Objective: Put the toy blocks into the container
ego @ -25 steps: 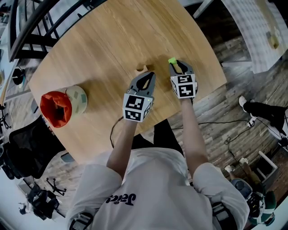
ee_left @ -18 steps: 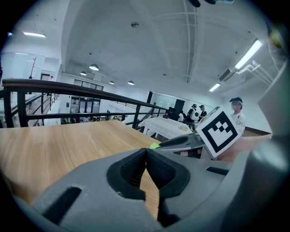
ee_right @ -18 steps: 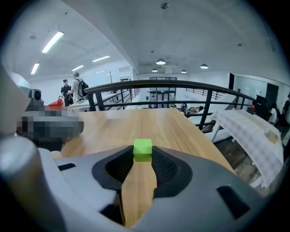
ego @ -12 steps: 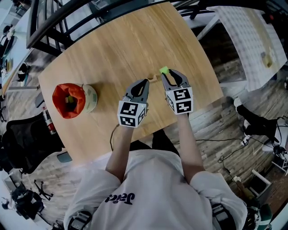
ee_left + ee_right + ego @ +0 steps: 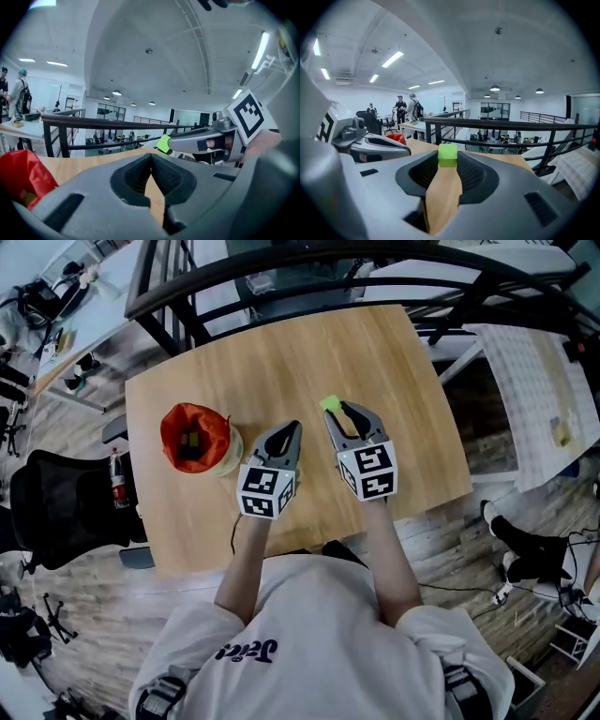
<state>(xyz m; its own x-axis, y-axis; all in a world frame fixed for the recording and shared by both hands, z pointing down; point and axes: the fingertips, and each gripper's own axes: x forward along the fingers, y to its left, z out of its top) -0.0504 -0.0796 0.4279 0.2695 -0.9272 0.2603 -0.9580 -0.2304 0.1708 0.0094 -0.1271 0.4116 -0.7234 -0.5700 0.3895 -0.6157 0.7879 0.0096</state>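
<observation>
With the right gripper, grips a small green block at the very tips, clenched on its two sides, raised over the middle of the wooden table and pointing toward the far edge; in the right gripper view, shows that block pinched between the ribbed pads, with bare tabletop below it. With the left gripper, grasps nothing: clenched, fingertips meeting at the front, only table wood visible through the gap behind them. Holds the two grippers side by side, near each other but apart, the left one a little nearer the person, each with its marker cube toward the near side. To the left of the left gripper, close by in the head view, has the container: a pale cup lined with a red bag, standing upright on the table, open at the top, with small dark shapes inside too small to make out. Beyond the far edge, shows a black railing; on the floor to the left, a black chair; at the near edge by the left forearm, a thin dark cable hanging down
</observation>
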